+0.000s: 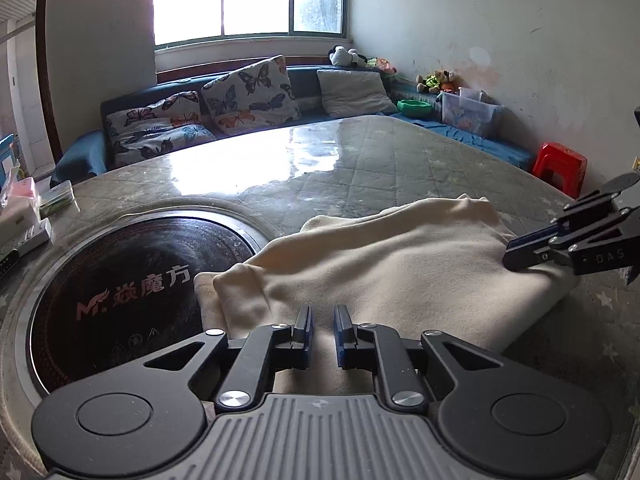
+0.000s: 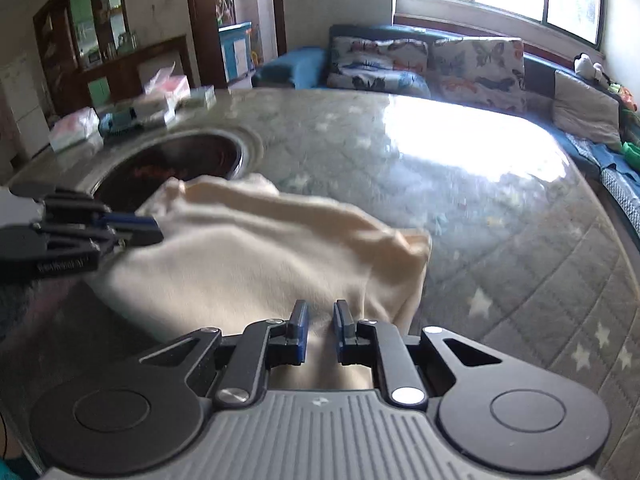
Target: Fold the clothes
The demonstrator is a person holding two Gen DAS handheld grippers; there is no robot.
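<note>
- Cloth (image 1: 384, 264): cream, folded and rumpled, lies on the table (image 1: 360, 160) just beside the round black burner (image 1: 132, 292) set into it.
- Left gripper (image 1: 322, 320) and right gripper (image 2: 322, 316): each has its jaws narrowly apart over the cloth's near edge; whether they pinch it, I cannot tell.
- Table: glossy quilted cover with stars; boxes (image 2: 120, 116) at its far edge.
- Room: sofa (image 1: 304, 80) with butterfly cushions (image 1: 248, 94) under a window (image 1: 248, 0); red stool (image 1: 560, 166).

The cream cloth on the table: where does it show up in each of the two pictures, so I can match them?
Left wrist view: the cream cloth fills the lower middle and right, ahead of the left gripper.
Right wrist view: the cloth sits centre and lower left, ahead of the right gripper.
Shared landmark: the round dark cooktop set into the table, by the cloth's left end in both views.
</note>
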